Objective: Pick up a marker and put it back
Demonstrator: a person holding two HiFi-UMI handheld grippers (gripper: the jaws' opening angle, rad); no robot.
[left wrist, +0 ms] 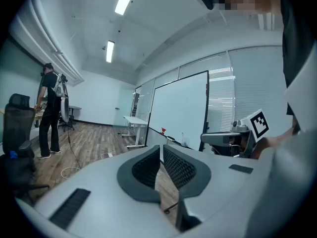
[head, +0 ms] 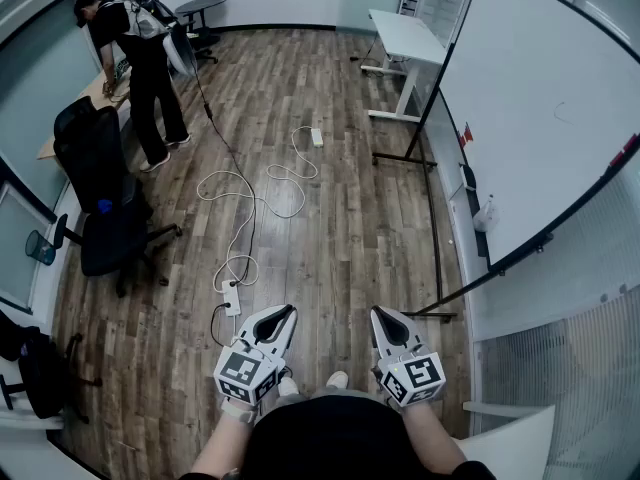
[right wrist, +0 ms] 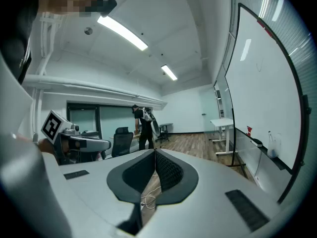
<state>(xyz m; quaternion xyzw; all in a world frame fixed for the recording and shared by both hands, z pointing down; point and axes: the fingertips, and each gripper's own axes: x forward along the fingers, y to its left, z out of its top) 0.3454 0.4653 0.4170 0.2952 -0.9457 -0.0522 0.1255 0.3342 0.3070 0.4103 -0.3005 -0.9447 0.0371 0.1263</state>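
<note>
Left gripper [head: 288,312], right gripper [head: 380,314]: fingers closed, well apart from whiteboard tray [head: 474,196].

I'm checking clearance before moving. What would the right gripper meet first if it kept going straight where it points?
Nothing close. The right gripper aims slightly down over wooden floor, probably meeting it near the white cable; depth unclear.

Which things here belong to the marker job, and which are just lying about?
Job: left gripper, right gripper (both shut, empty), whiteboard, its tray; no marker can be made out.
Lying about: office chair, floor cables, white desk.
</note>
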